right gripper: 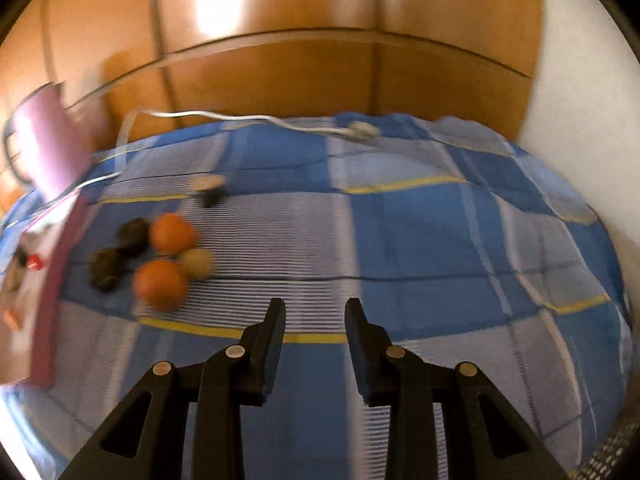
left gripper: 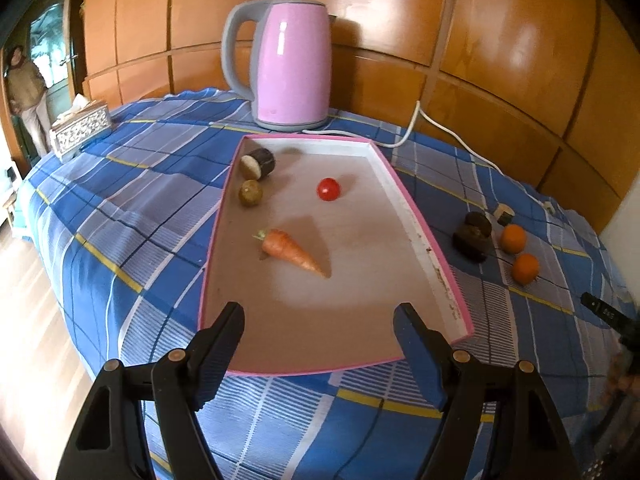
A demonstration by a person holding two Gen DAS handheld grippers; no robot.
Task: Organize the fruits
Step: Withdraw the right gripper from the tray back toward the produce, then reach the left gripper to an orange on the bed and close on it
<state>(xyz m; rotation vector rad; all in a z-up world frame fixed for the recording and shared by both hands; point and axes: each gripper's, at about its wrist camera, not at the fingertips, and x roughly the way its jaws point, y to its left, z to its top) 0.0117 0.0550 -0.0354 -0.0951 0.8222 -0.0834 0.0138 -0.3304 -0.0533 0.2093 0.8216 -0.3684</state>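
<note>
A pink-rimmed white tray [left gripper: 416, 216] lies on the blue checked cloth. In it lie a carrot [left gripper: 292, 250], a red tomato [left gripper: 328, 189], a green-brown round fruit [left gripper: 251, 193] and a dark cut piece [left gripper: 258, 164]. My left gripper [left gripper: 320, 320] is open and empty over the tray's near end. Right of the tray lie two oranges [left gripper: 513, 239] [left gripper: 525, 268] and dark fruits [left gripper: 472, 242]. In the blurred right wrist view the oranges [right gripper: 173, 234] [right gripper: 160, 284], a pale fruit [right gripper: 196, 264] and dark fruits [right gripper: 106, 270] lie ahead left of my right gripper [right gripper: 315, 312], which is open and empty.
A pink kettle [left gripper: 290, 64] stands behind the tray, its white cord [left gripper: 460, 140] trailing right across the cloth. A tissue box [left gripper: 80, 130] sits at the table's left edge. A wooden panelled wall rises behind. A small cut piece [left gripper: 505, 213] lies near the oranges.
</note>
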